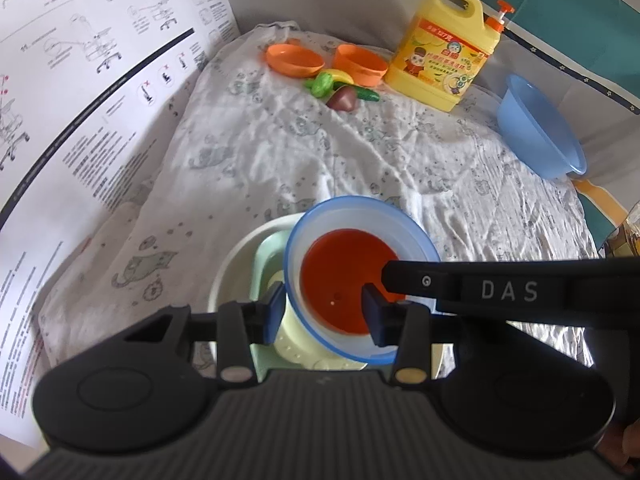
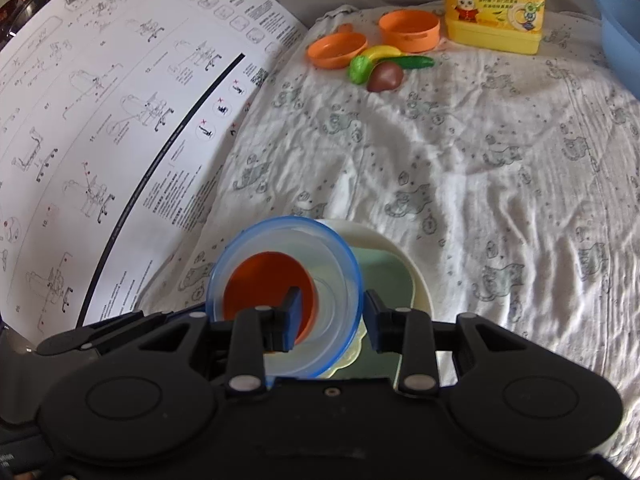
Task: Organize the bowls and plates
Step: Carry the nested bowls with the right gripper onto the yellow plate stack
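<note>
A: What was the bowl like?

B: It was a translucent plastic bowl with a blue rim (image 1: 362, 276) and an orange base, tilted so its mouth faced the cameras. It sat above a stack of dishes: a white round bowl (image 1: 236, 256), a pale green square plate (image 1: 272, 252) inside it, and something pale yellow (image 1: 298, 344) under that. Whether the blue-rimmed bowl touched the stack, I couldn't tell.

A: And the claws?

B: Both held it. The left gripper (image 1: 322, 310) had one blue pad outside the wall and one inside, closed narrowly on the wall. The right gripper (image 2: 330, 318) gripped the opposite side of the rim the same way.

A: Where was all this?

B: Over the near part of a wrinkled white cloth with grey cat prints (image 2: 480, 168). Far off stood two orange toy pots (image 2: 410, 30), some toy fruit and vegetables (image 2: 384, 68), a yellow detergent jug (image 1: 444, 60) and a blue plastic basin (image 1: 540, 128). A large printed instruction sheet (image 2: 120, 120) lay at the left.
</note>
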